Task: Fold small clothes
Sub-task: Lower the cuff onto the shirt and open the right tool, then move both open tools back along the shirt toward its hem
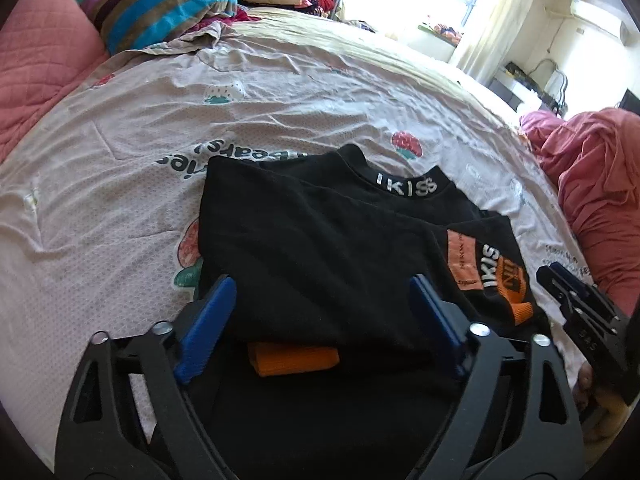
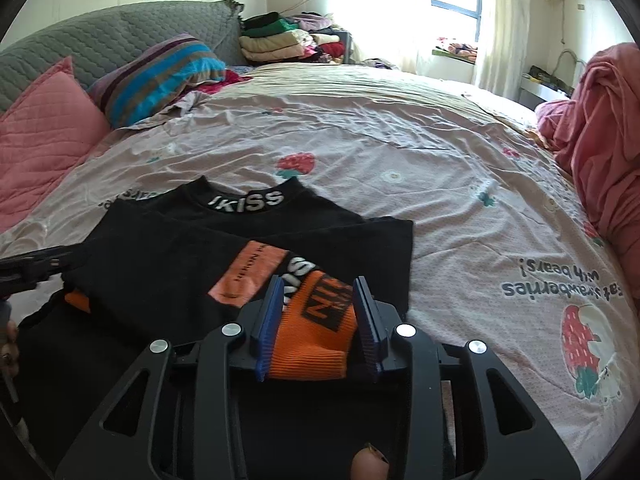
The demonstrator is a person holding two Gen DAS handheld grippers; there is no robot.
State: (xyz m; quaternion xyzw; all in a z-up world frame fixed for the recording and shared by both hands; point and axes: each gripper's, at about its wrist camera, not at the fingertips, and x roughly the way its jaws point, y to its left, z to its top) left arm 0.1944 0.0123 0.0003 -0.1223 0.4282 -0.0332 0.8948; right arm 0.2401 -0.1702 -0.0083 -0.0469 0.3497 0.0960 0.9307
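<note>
While the left tongs [image 1: 320,320] stand wide over the folded black knit top with orange cuffs [image 1: 320,240], holding nothing, the right tongs [image 2: 320,320] sit narrower astride one orange ribbed cuff [image 2: 316,344]; whether they pinch it is unclear. The top lies on the strawberry-print pink bedsheet [image 2: 440,160].

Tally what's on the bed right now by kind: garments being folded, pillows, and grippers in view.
Black garment with orange cuffs: 1
Pillows: 2, one pink pillow, one striped pillow
Grippers: 2, left gripper, right gripper
Total: 5
</note>
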